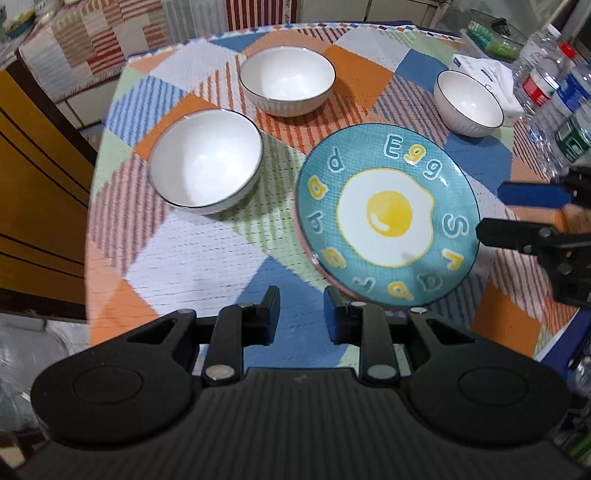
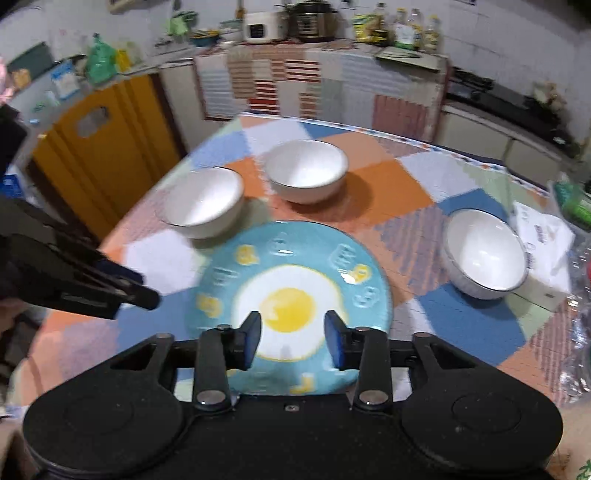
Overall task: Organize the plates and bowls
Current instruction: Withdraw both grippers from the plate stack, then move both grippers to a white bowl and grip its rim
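A teal plate with a fried-egg picture [image 1: 388, 218] lies on the patchwork tablecloth; in the right wrist view the plate [image 2: 291, 273] is blurred. Three white bowls stand around it: one at the left [image 1: 205, 160] [image 2: 201, 201], one at the back [image 1: 286, 79] [image 2: 306, 171], one at the right [image 1: 469, 101] [image 2: 484, 254]. My left gripper [image 1: 301, 314] is open and empty, just left of the plate's near edge. My right gripper [image 2: 291, 338] is open above the plate's near half; it also shows in the left wrist view [image 1: 491, 210] at the plate's right rim.
Several plastic water bottles [image 1: 554, 96] and a white box [image 1: 484, 74] stand at the table's right edge. A yellow cabinet [image 1: 33, 192] is left of the table. A counter with appliances [image 2: 291, 22] runs along the back wall.
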Available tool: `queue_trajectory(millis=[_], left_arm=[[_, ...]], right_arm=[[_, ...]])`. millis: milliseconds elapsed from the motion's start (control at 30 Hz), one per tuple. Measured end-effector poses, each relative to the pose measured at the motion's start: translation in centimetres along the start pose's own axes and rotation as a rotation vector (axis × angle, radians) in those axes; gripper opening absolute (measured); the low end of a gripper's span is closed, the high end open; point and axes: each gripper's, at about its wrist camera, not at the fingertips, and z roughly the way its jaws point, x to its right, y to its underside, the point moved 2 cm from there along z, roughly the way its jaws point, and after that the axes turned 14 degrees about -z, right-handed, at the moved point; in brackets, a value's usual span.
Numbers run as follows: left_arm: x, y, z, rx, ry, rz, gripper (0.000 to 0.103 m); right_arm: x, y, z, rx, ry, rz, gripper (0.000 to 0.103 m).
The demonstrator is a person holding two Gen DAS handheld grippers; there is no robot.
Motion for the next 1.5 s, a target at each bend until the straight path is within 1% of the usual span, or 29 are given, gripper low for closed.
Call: queue_trajectory(millis=[33, 100, 167, 233, 267, 300, 367, 400, 433, 467, 533, 600, 633, 667, 700, 767, 833, 900, 967, 1033, 1133, 1167, 1233, 1300, 1333, 1367, 1433, 1467, 1500], left_arm=[[-0.4, 0.0, -0.5, 0.004, -0.008, 0.009, 0.026], [-1.1, -0.1, -1.3, 0.012, -0.017, 0.023, 0.030], [-2.1, -0.2, -2.1, 0.024, -0.013, 0.023, 0.040], [-3.1, -0.4, -2.8, 0.030, 0.005, 0.002, 0.044], [-3.8, -0.5, -3.0, 0.024, 0.012, -0.010, 0.050], [-4.3, -0.7, -3.2, 0.020, 0.019, -0.021, 0.052], [-5.4, -0.9, -3.7, 0.030, 0.030, -0.039, 0.064], [-6.0, -1.1, -3.9, 0.041, 0.035, -0.046, 0.066], [-6.4, -1.2, -4.0, 0.050, 0.030, -0.051, 0.072], [-6.8, -1.4, -4.2, 0.063, 0.017, -0.057, 0.074], [-7.8, -1.8, -4.5, 0.103, -0.002, -0.060, 0.075], [-8.6, -2.2, -4.6, 0.142, 0.003, -0.054, 0.076], [-9.0, -2.5, -4.5, 0.154, 0.006, -0.055, 0.076], [-9.5, -2.9, -4.4, 0.167, 0.008, -0.062, 0.076], [-9.9, -3.2, -4.2, 0.185, 0.006, -0.076, 0.076], [-10.6, -3.9, -3.8, 0.221, 0.008, -0.102, 0.076], [-11.1, -4.6, -2.9, 0.237, 0.024, -0.120, 0.076], [-11.3, -5.1, -1.7, 0.236, 0.029, -0.127, 0.076], [-11.6, -5.5, -0.4, 0.234, 0.022, -0.139, 0.076], [-11.9, -6.0, 1.1, 0.210, 0.027, -0.154, 0.075], [-12.8, -6.8, 3.3, 0.174, 0.053, -0.222, 0.074], [-13.0, -6.9, 3.9, 0.168, 0.066, -0.247, 0.072], [-13.4, -7.2, 4.8, 0.165, 0.088, -0.292, 0.072], [-13.5, -7.5, 5.6, 0.168, 0.097, -0.318, 0.072], [-13.6, -7.7, 6.2, 0.168, 0.096, -0.332, 0.071], [-13.7, -7.9, 6.7, 0.167, 0.085, -0.343, 0.067], [-13.6, -8.3, 7.6, 0.170, 0.049, -0.341, 0.063], [-13.6, -8.4, 8.0, 0.170, 0.041, -0.337, 0.060], [-13.6, -8.6, 8.4, 0.165, 0.039, -0.337, 0.059]], right_arm=[[-0.3, -0.4, -0.3, 0.006, -0.017, 0.004, 0.050], [-0.8, -1.2, -0.8, 0.016, -0.056, 0.013, 0.054], [-1.2, -2.2, -0.9, 0.023, -0.096, 0.013, 0.057], [-1.6, -3.3, -0.9, 0.025, -0.118, 0.007, 0.060], [-1.7, -3.8, -0.8, 0.019, -0.133, 0.006, 0.062], [-1.8, -4.4, -0.6, 0.007, -0.153, 0.007, 0.062], [-2.1, -6.0, -0.5, -0.024, -0.203, 0.005, 0.062], [-2.2, -6.7, -0.5, -0.039, -0.227, 0.004, 0.062], [-2.3, -7.8, -0.6, -0.049, -0.255, -0.003, 0.062], [-2.4, -8.3, -0.8, -0.054, -0.275, -0.013, 0.062], [-2.5, -10.0, -0.8, -0.064, -0.289, -0.034, 0.062], [-2.5, -11.2, -0.6, -0.030, -0.320, -0.035, 0.063], [-2.6, -11.7, -0.1, -0.038, -0.322, -0.051, 0.063], [-3.0, -12.2, 0.9, -0.076, -0.319, -0.080, 0.063], [-3.2, -12.5, 1.7, -0.094, -0.326, -0.103, 0.063], [-3.5, -13.2, 3.6, -0.087, -0.327, -0.140, 0.063], [-3.3, -13.3, 5.4, -0.063, -0.309, -0.123, 0.063], [-2.9, -13.4, 7.3, -0.046, -0.328, -0.105, 0.063], [-2.8, -13.6, 9.4, -0.047, -0.310, -0.125, 0.063], [-2.6, -13.7, 10.7, -0.026, -0.271, -0.117, 0.063], [-1.9, -13.6, 13.0, -0.045, -0.267, -0.050, 0.062], [-1.7, -13.4, 13.3, -0.050, -0.270, -0.019, 0.062], [-1.1, -13.3, 14.7, -0.058, -0.272, 0.044, 0.062], [-0.6, -13.2, 16.3, -0.071, -0.232, 0.076, 0.062], [-0.4, -13.2, 16.8, -0.074, -0.218, 0.084, 0.060], [-0.2, -13.2, 17.5, -0.080, -0.210, 0.091, 0.055], [0.3, -13.0, 18.7, -0.081, -0.187, 0.113, 0.049], [0.4, -12.9, 19.3, -0.090, -0.180, 0.119, 0.045], [0.6, -12.8, 19.7, -0.098, -0.174, 0.120, 0.043]])
